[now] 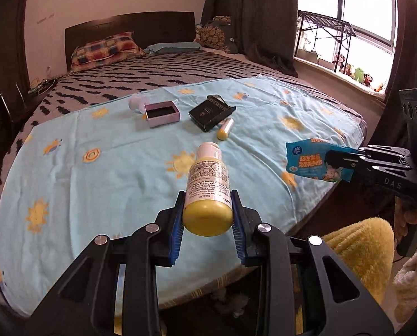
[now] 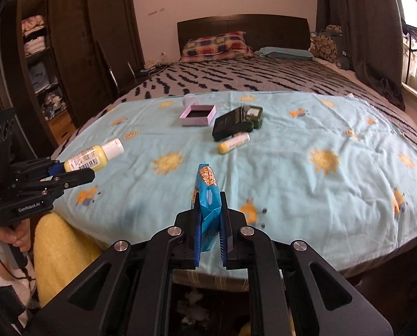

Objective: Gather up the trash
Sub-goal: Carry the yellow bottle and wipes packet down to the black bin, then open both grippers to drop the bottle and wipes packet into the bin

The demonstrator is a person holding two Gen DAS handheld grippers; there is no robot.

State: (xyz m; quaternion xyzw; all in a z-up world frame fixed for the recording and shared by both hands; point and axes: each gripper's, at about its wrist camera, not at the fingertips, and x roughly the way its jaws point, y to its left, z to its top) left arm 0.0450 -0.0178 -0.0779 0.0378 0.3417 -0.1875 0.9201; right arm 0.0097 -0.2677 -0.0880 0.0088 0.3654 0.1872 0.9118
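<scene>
My left tongs (image 1: 207,215) clamp a yellow bottle (image 1: 207,193) by its base above the blue sun-print sheet (image 1: 102,173); my right tongs (image 1: 337,159) pinch a blue wipes packet (image 1: 312,160) beside it.

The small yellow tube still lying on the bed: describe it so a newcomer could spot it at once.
On the light blue sun-print blanket covering the foot of the bed, find the cluster of small items near its middle. The small yellow tube lies on its side against the black box, on the side nearest the cameras; it alone is slim, cylindrical and pale yellow.
</scene>
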